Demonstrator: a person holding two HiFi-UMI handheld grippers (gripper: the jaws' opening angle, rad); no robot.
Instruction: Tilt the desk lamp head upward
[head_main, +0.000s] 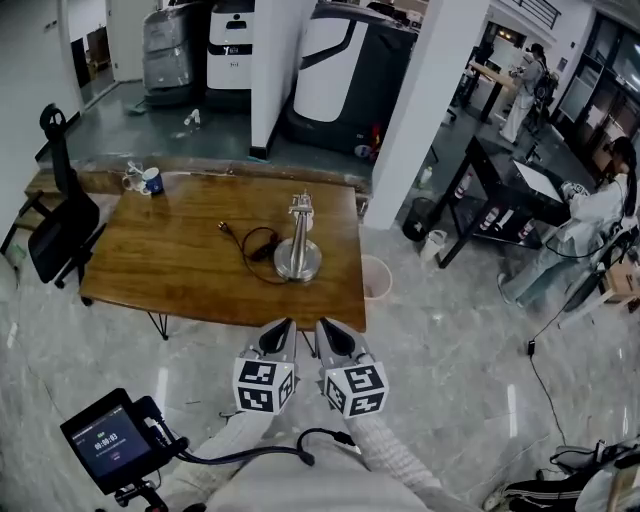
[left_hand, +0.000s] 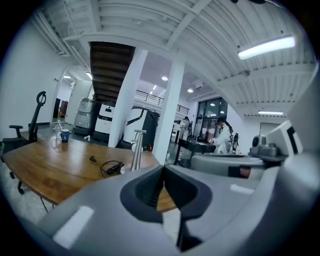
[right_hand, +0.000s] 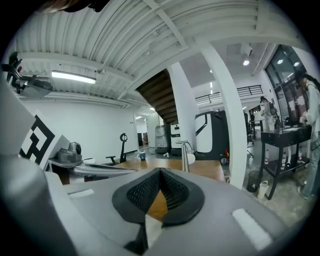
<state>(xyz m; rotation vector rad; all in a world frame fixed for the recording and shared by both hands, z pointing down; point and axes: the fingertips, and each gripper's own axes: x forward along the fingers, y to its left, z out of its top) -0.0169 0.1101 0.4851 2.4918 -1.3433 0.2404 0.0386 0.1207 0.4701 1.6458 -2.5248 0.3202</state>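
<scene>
A silver desk lamp (head_main: 297, 245) stands on the wooden table (head_main: 180, 260), on a round base, its head (head_main: 301, 207) at the top of a straight stem. Its black cord (head_main: 252, 244) lies coiled to the left of the base. My left gripper (head_main: 281, 330) and right gripper (head_main: 326, 330) hang side by side short of the table's near edge, both shut and empty. The lamp (left_hand: 137, 149) shows ahead past the closed jaws in the left gripper view, and the same lamp (right_hand: 186, 156) in the right gripper view.
A mug (head_main: 150, 181) sits at the table's far left corner. A black chair (head_main: 62, 215) stands left of the table, a small bin (head_main: 376, 277) by its right side. A white pillar (head_main: 425, 105) rises beyond. People work at a dark bench (head_main: 510, 190) to the right.
</scene>
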